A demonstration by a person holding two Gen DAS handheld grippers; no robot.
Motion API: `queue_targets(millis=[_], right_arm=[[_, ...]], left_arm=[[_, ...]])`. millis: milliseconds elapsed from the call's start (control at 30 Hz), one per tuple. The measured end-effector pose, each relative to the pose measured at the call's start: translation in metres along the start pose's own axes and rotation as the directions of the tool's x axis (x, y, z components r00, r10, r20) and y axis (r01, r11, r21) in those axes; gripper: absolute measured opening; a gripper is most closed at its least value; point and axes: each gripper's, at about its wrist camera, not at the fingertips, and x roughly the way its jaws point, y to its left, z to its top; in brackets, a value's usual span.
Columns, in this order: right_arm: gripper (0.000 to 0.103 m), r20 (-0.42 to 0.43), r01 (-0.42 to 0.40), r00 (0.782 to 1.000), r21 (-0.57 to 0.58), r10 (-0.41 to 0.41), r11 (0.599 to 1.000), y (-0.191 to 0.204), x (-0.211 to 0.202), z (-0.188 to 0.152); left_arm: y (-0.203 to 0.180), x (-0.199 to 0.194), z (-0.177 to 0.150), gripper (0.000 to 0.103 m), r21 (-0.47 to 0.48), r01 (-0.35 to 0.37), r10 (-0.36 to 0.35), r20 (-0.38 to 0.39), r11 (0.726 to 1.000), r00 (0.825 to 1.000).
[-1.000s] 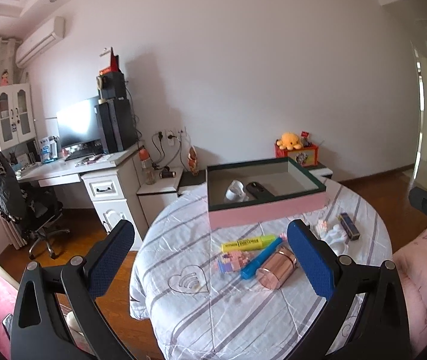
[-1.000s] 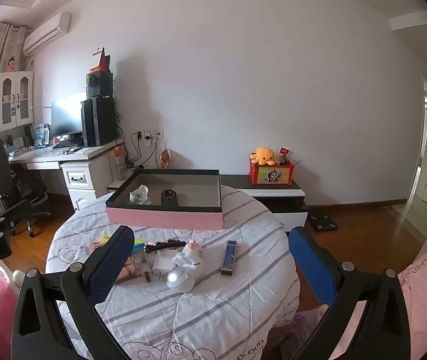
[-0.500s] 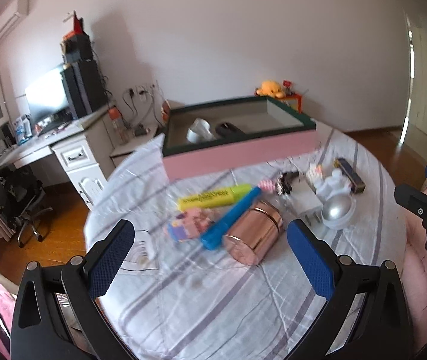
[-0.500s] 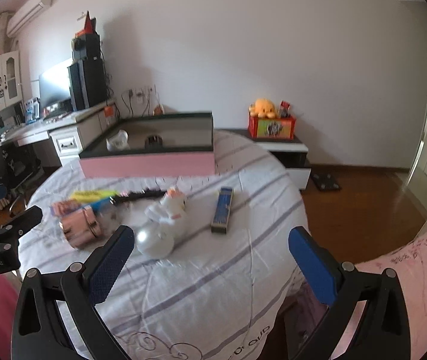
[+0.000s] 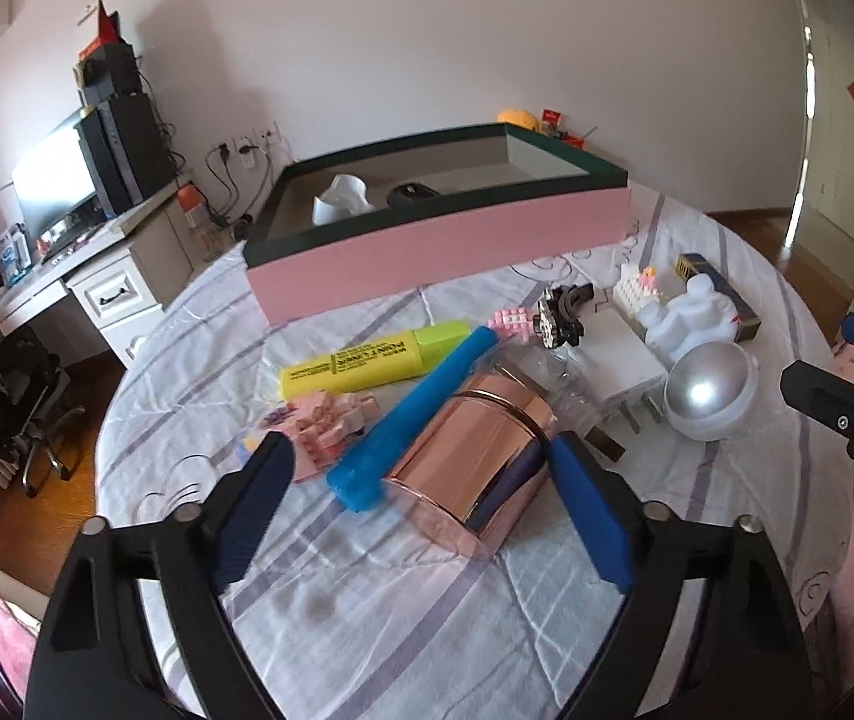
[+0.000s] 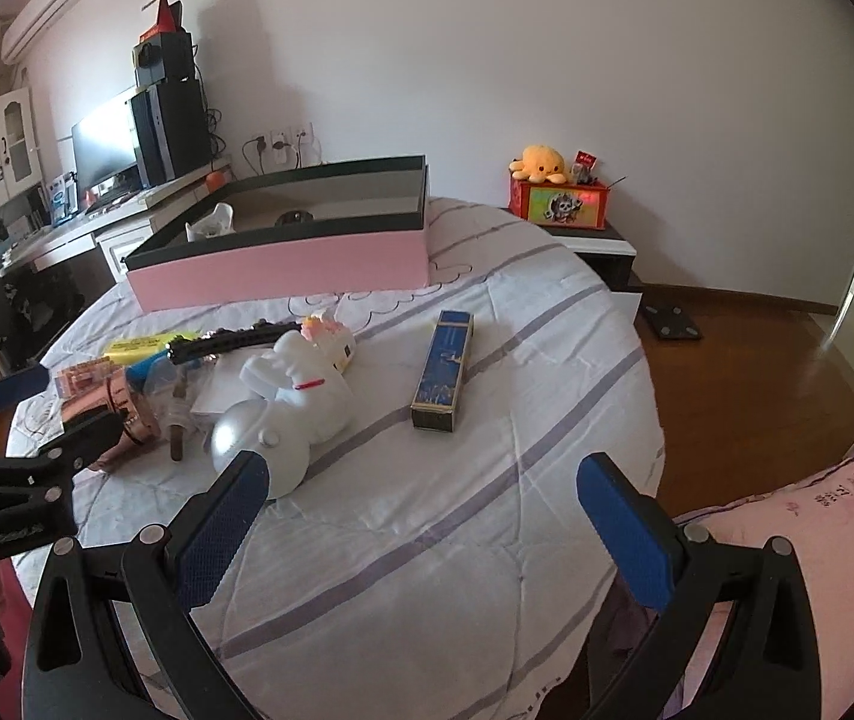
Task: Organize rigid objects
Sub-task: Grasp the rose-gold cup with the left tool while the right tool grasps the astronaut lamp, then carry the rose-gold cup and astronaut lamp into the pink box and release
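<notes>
A rose-gold canister (image 5: 475, 450) lies on its side on the striped tablecloth (image 5: 403, 588). My left gripper (image 5: 418, 456) straddles it, and its jaws are closing. The right pad is almost at the canister; the left pad stands clear of it. A blue pen (image 5: 421, 414) rests against the canister, beside a yellow highlighter (image 5: 367, 360) and a pink block toy (image 5: 325, 420). Behind them stands the pink box (image 5: 439, 252) holding a white cup (image 5: 340, 204) and a black item (image 5: 412, 195). My right gripper (image 6: 422, 471) is open over bare cloth, with a white figure on a silver dome (image 6: 289, 402) beside its left finger.
A dark blue carton (image 6: 445, 366), a black hair clip (image 5: 559, 312) and a white plug (image 5: 625, 360) lie mid-table. The round table's edge drops to wooden floor (image 6: 745, 372) on the right. A desk with a monitor (image 5: 55, 180) and a chair stand at the left.
Both grippers have sunk and tilted down toward the table. The left one has closed in on the rose-gold canister and its jaws have narrowed around it.
</notes>
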Motion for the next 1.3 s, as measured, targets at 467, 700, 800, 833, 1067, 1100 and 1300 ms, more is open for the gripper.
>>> queue_targets(millis=[467,700,800,833,1067,1100,1300], right_arm=[[0.103,-0.024,-0.015,1.000,0.001,0.015,1.000,0.004,0.013,-0.001],[0.103,-0.017,-0.051,0.999,-0.016,0.051,0.999,0.020,0.011,0.000],[0.103,-0.033,-0.069,0.997,-0.018,0.068,0.997,0.029,0.018,0.001],[0.103,-0.036,-0.081,0.996,-0.009,0.081,0.997,0.031,0.022,0.001],[0.085,-0.058,-0.150,0.987,0.052,0.153,0.987,0.041,0.041,0.007],[0.076,-0.066,-0.151,0.986,0.050,0.154,0.987,0.041,0.044,0.006],[0.046,-0.098,-0.138,0.986,0.014,0.138,0.990,0.033,0.043,0.003]], left_arm=[[0.002,0.001,-0.003,0.048,0.002,0.075,-0.075,-0.005,0.997,0.997],[0.016,-0.012,-0.013,0.048,-0.039,0.087,-0.087,-0.001,0.995,0.996],[0.019,-0.015,-0.015,0.048,-0.040,0.094,-0.094,0.000,0.995,0.996],[0.020,-0.016,-0.016,0.048,-0.039,0.095,-0.095,-0.001,0.995,0.995],[0.027,-0.015,-0.019,0.048,-0.051,0.104,-0.104,-0.001,0.993,0.995],[0.027,-0.014,-0.020,0.048,-0.052,0.103,-0.103,-0.001,0.993,0.995],[0.028,-0.005,-0.023,0.048,-0.063,0.106,-0.107,-0.018,0.992,0.994]])
